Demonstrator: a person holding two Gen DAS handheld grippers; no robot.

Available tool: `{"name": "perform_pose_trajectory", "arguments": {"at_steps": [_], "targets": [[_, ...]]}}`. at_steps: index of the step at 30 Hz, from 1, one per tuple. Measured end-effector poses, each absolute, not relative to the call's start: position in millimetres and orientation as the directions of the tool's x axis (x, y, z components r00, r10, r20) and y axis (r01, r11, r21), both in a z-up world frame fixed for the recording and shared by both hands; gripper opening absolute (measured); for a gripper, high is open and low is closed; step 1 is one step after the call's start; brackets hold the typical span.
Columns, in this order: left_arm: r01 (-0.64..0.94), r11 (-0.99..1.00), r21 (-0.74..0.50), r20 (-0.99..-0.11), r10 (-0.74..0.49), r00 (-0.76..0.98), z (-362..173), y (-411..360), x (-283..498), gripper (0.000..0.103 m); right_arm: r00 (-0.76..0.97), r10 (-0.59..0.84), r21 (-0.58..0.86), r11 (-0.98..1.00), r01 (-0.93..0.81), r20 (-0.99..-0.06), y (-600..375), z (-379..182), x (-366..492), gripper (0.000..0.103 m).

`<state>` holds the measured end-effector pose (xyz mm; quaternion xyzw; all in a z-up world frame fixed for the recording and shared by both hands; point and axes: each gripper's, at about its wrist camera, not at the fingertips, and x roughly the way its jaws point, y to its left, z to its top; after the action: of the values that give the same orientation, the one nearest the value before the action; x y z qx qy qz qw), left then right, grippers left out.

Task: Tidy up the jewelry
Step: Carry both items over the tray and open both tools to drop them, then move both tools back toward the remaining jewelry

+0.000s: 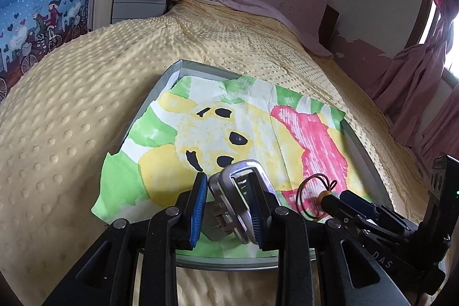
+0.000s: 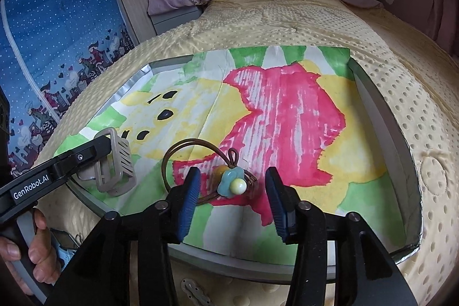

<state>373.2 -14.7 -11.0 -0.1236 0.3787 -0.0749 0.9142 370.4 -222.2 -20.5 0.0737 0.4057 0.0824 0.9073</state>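
Yellow dotted bedding (image 1: 86,93) fills both views, bearing a grey tray (image 2: 381,116) lined with a painted paper (image 1: 178,116). At lower centre of the left wrist view, the left gripper (image 1: 228,201) clamps a silvery hair clip (image 1: 229,179). At lower centre of the right wrist view, the right gripper (image 2: 232,195) stands spread around a brown hair tie (image 2: 183,151) with a blue flower charm (image 2: 231,184), which lies on the paper.

A dimpled, soft cream blanket (image 1: 86,111) covered the bed. On it sat a tray (image 2: 134,81) with dull silvery metal walls, lined with matt, creased painted paper (image 2: 287,111). The hair claw clip (image 2: 117,162) looked like smooth beige plastic. The hair tie (image 2: 229,182) had thin brown cord and glossy glazed beads. Ribbed blue pads (image 2: 189,197) lined matt black fingers.
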Motion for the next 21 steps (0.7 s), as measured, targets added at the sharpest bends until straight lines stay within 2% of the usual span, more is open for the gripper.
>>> {"name": "perform_pose_trajectory", "arguments": {"at_steps": [2, 3, 4, 6, 9, 10, 12, 15, 19, 21], "targets": [[0.038, 0.957, -0.288, -0.666, -0.229, 0.710, -9.6, -12.9, 370.7, 0.041, 0.665, 0.210, 0.205, 0.975, -0.087, -0.717, -224.9, -18.8, 366.9, 0.045], [0.030, 0.956, -0.291, -0.660, -0.223, 0.718, -8.6, -11.5, 368.0, 0.058, 0.673, 0.206, 0.203, 0.976, -0.084, -0.710, -226.3, -17.1, 364.0, 0.045], [0.019, 0.956, -0.294, -0.647, -0.213, 0.732, -6.9, -9.7, 364.4, 0.070, 0.684, 0.201, 0.201, 0.976, -0.080, -0.701, -227.9, -15.1, 360.8, 0.047], [0.022, 0.953, -0.301, -0.616, -0.212, 0.759, -2.6, -7.0, 357.3, 0.070, 0.712, 0.194, 0.206, 0.976, -0.071, -0.675, -232.4, -9.9, 352.9, 0.058], [0.024, 0.955, -0.297, -0.603, -0.207, 0.770, 3.2, -6.3, 349.3, 0.071, 0.760, 0.184, 0.217, 0.975, -0.058, -0.623, -239.2, -0.2, 338.5, 0.065], [0.023, 0.955, -0.295, -0.594, -0.202, 0.779, 5.6, -5.9, 345.6, 0.075, 0.775, 0.178, 0.218, 0.975, -0.053, -0.606, -241.5, 3.6, 333.3, 0.067], [0.025, 0.958, -0.287, -0.564, -0.190, 0.803, 12.3, -5.1, 335.7, 0.083, 0.804, 0.166, 0.216, 0.975, -0.048, -0.571, -245.1, 11.6, 322.5, 0.080], [0.023, 0.969, -0.246, -0.512, -0.150, 0.846, 23.1, -4.5, 317.9, 0.094, 0.847, 0.144, 0.200, 0.979, -0.045, -0.512, -247.5, 23.6, 303.5, 0.091], [0.022, 0.983, -0.185, -0.436, -0.102, 0.894, 33.6, -2.8, 288.8, 0.103, 0.896, 0.113, 0.177, 0.983, -0.039, -0.430, -246.6, 41.0, 275.6, 0.098], [0.018, 0.986, -0.165, -0.407, -0.084, 0.910, 36.4, 0.6, 273.7, 0.103, 0.913, 0.098, 0.161, 0.986, -0.036, -0.396, -244.1, 48.7, 260.6, 0.101]]}}
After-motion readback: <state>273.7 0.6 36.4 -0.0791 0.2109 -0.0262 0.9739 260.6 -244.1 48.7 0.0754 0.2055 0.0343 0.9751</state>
